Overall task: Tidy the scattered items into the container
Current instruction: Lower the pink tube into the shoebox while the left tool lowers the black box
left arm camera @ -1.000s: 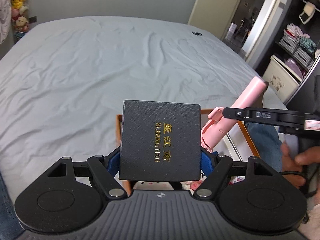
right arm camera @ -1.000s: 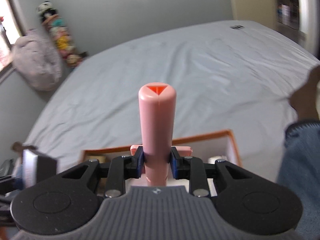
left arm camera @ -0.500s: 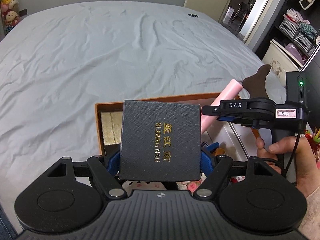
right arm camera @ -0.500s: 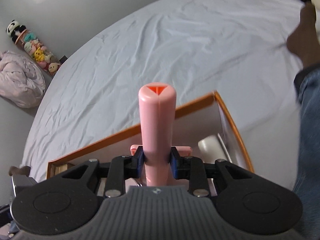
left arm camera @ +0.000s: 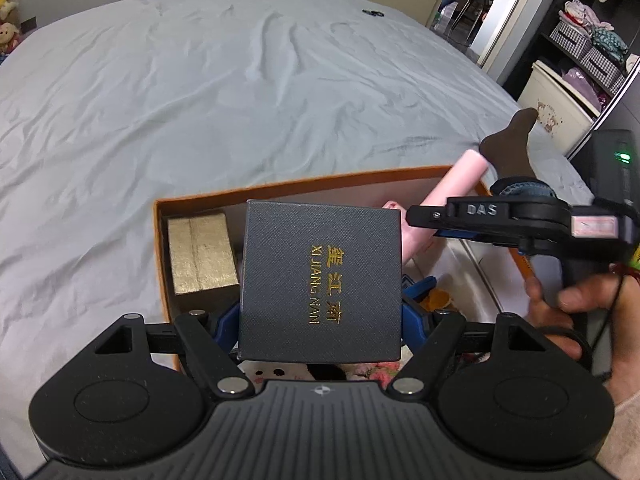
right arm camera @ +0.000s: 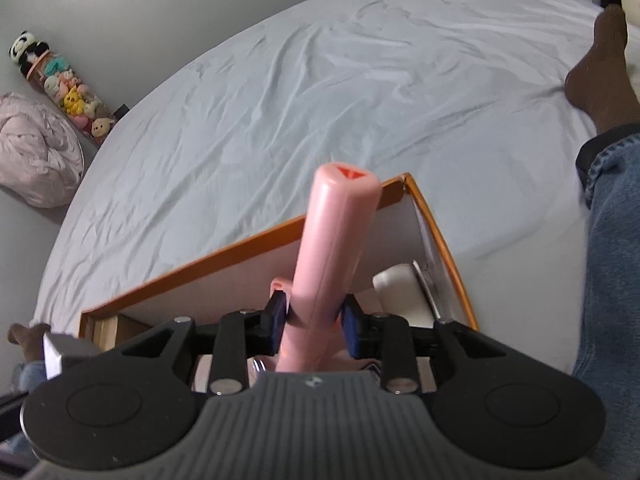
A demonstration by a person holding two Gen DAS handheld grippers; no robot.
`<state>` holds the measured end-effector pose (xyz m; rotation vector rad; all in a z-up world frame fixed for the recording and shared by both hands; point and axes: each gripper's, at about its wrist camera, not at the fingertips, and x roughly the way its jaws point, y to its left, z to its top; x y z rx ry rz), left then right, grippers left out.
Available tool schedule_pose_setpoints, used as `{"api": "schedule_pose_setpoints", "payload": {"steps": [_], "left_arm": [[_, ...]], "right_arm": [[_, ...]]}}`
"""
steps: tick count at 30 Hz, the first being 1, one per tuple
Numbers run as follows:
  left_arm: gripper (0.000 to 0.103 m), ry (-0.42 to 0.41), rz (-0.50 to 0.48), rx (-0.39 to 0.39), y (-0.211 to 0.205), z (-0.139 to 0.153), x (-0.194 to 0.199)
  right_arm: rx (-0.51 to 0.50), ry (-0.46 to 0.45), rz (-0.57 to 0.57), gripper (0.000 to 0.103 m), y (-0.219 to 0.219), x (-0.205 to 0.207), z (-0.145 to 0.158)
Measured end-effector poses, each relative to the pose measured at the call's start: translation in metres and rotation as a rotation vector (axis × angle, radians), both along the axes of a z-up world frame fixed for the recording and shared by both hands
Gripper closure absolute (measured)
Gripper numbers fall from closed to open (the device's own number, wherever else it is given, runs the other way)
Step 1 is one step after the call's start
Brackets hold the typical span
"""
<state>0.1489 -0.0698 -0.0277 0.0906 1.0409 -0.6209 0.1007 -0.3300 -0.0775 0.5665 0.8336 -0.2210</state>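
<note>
While the right gripper (right arm camera: 313,326) is being opened around the tilting pink stick (right arm camera: 334,256) over the box (left arm camera: 280,190), the black case (left arm camera: 320,286) is held clamped by the left gripper (left arm camera: 320,320); lowering it inside is judged next.

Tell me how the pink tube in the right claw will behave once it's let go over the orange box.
The pink tube looks rigid and smooth, so probably slippery. As the right claw opens, it already tilts; it will likely topple. Being round, it may roll inside the orange box.

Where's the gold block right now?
In the left wrist view the gold block lies inside the orange box, in its far-left corner, just left of the dark gift box held in the left claw.
</note>
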Motion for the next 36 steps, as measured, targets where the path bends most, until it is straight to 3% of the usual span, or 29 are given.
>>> {"api": "schedule_pose_setpoints", "payload": {"steps": [7, 13, 27, 36], "left_arm": [[0.014, -0.005, -0.032, 0.041, -0.027, -0.02, 0.011], [0.014, 0.061, 0.032, 0.004, -0.034, -0.036, 0.026], [0.013, 0.194, 0.19, -0.044, -0.032, -0.063, 0.047], [0.011, 0.172, 0.214, -0.04, -0.028, -0.055, 0.047]], "right_arm": [[-0.072, -0.071, 0.014, 0.066, 0.009, -0.025, 0.004], [-0.095, -0.127, 0.026, 0.065, 0.011, -0.044, 0.006], [-0.071, -0.095, 0.04, 0.065, 0.016, -0.047, -0.001], [-0.071, -0.086, 0.041, 0.064, 0.018, -0.054, 0.003]]}}
